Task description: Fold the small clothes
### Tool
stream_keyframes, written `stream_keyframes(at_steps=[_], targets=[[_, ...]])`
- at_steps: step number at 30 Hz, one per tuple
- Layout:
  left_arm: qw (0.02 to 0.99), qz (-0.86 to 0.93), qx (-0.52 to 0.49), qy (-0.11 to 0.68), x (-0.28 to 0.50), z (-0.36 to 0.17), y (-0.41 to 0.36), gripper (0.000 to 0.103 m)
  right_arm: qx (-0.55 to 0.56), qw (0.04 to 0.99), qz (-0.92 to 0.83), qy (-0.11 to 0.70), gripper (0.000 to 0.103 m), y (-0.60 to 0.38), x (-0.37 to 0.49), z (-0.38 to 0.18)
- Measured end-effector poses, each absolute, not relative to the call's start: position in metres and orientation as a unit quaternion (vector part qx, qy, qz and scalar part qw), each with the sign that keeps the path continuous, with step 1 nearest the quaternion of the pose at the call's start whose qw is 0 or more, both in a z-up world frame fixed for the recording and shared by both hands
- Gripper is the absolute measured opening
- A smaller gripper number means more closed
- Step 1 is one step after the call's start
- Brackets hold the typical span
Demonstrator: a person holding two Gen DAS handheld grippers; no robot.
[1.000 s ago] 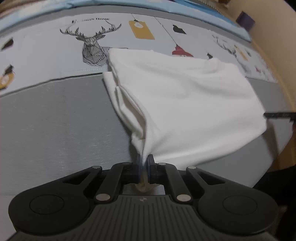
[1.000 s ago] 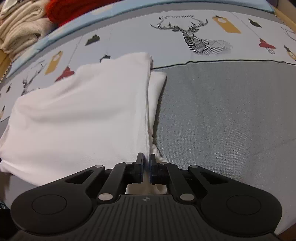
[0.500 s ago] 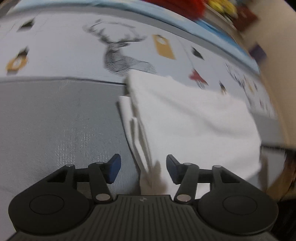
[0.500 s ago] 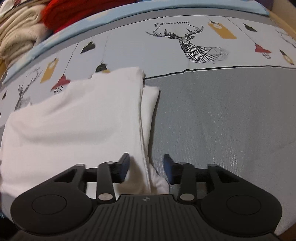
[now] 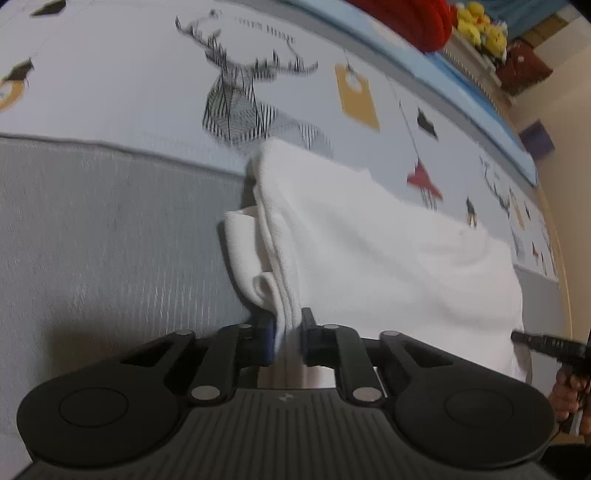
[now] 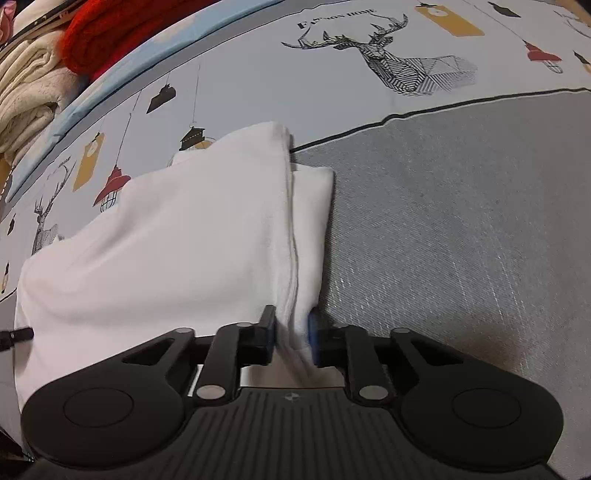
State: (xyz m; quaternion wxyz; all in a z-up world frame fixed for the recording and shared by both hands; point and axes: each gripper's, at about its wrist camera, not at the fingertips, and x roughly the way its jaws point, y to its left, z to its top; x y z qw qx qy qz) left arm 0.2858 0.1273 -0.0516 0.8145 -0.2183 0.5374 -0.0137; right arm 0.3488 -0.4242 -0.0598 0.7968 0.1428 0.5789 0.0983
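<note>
A folded white garment (image 5: 388,251) lies on the bed, partly on the grey panel (image 5: 110,240) and partly on the printed sheet. My left gripper (image 5: 288,332) has the layered left edge of the garment between its jaws, which are closing, and the cloth fills the narrow gap. In the right wrist view the same garment (image 6: 184,240) shows a stepped right edge. My right gripper (image 6: 293,332) holds that edge near its front corner, its jaws closing, with cloth touching both blue pads.
The sheet carries a deer print (image 6: 399,62) and lantern motifs. A red knit (image 6: 110,33) and cream towels (image 6: 26,92) are stacked beyond the bed's far edge. Yellow toys (image 5: 480,26) sit on a shelf. A hand (image 5: 569,391) shows at the right edge.
Both grippers let go of the garment's corners, opened wide, shifted along its side edges and down, and have now closed again on the layered edges.
</note>
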Motion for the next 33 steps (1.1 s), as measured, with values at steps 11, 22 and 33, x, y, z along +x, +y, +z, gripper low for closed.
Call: stream_keyframes(at_steps=[11, 22, 33], targets=[[0.816, -0.002, -0.219, 0.535, 0.280, -0.040, 0.151, 0.045, 0.128, 0.807, 0.090, 0.569, 0.031, -0.403, 0.358, -0.056], [0.783, -0.023, -0.242, 0.572, 0.268, -0.055, 0.151, 0.049, 0.098, 0.844, 0.059, 0.523, 0.034, -0.417, 0.337, 0.001], [0.796, -0.023, -0.215, 0.565, 0.273, -0.057, 0.130, 0.033, 0.091, 0.909, 0.097, 0.396, 0.034, -0.413, 0.279, 0.049]])
